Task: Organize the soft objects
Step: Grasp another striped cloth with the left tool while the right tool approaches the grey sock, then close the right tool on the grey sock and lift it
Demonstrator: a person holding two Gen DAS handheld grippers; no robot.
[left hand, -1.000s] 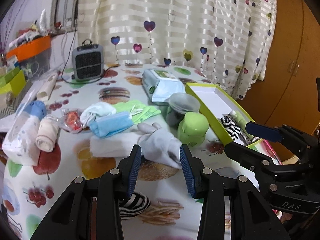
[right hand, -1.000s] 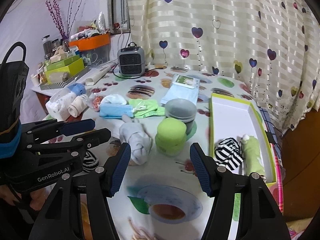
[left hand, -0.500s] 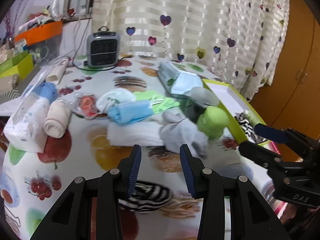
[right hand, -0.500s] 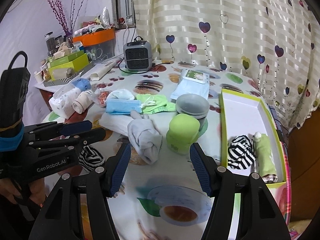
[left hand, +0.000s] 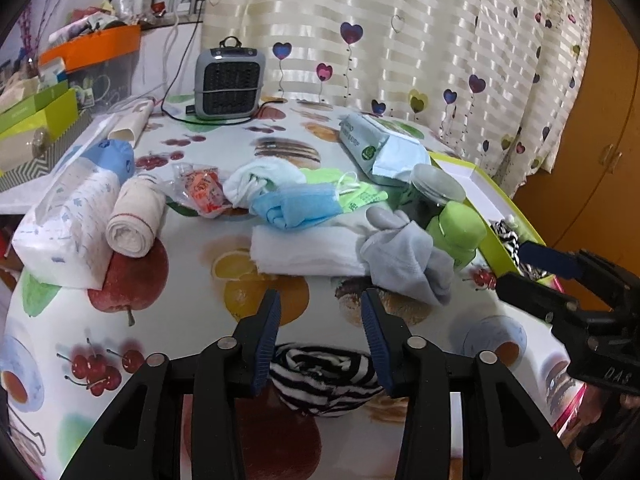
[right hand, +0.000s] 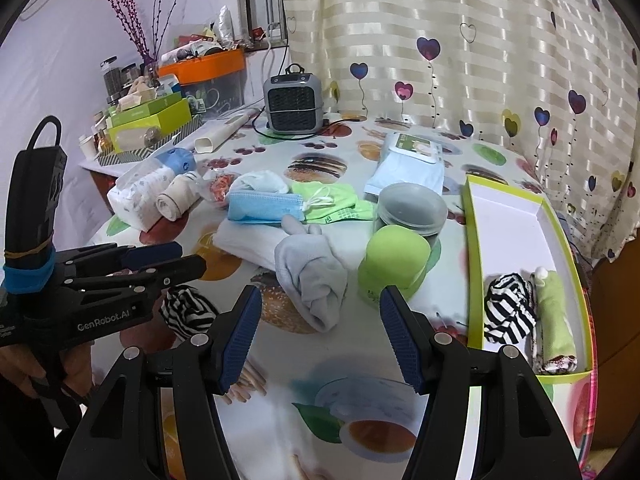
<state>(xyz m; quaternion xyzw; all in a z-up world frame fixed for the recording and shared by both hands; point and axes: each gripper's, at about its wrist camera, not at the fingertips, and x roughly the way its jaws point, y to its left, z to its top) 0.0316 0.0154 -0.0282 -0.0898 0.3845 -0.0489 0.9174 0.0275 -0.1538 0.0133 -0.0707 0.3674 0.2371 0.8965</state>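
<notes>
My left gripper (left hand: 319,320) is open and empty, just above a black-and-white striped sock bundle (left hand: 320,376) on the table; the same bundle (right hand: 186,308) lies below its fingers in the right wrist view. My right gripper (right hand: 320,320) is open and empty, near a grey knotted sock (right hand: 312,276), which also shows in the left wrist view (left hand: 404,260). A folded white cloth (left hand: 304,250), blue mask (left hand: 296,206), green mask (right hand: 332,200) and rolled beige cloth (left hand: 134,220) lie behind. The green-rimmed box (right hand: 476,256) holds a striped sock (right hand: 508,308) and a green roll (right hand: 554,316).
A green-capped jar (right hand: 394,264) and a dark lidded tub (right hand: 410,208) stand between the grey sock and the box. A tissue pack (left hand: 68,220), wipes pack (right hand: 408,160), small grey heater (right hand: 294,102) and cluttered boxes (right hand: 152,120) sit at the back and left.
Both grippers have pulled back toward the table's near edge and turned left. The striped bundle now shows more fully between the left fingers. Nothing has been gripped.
</notes>
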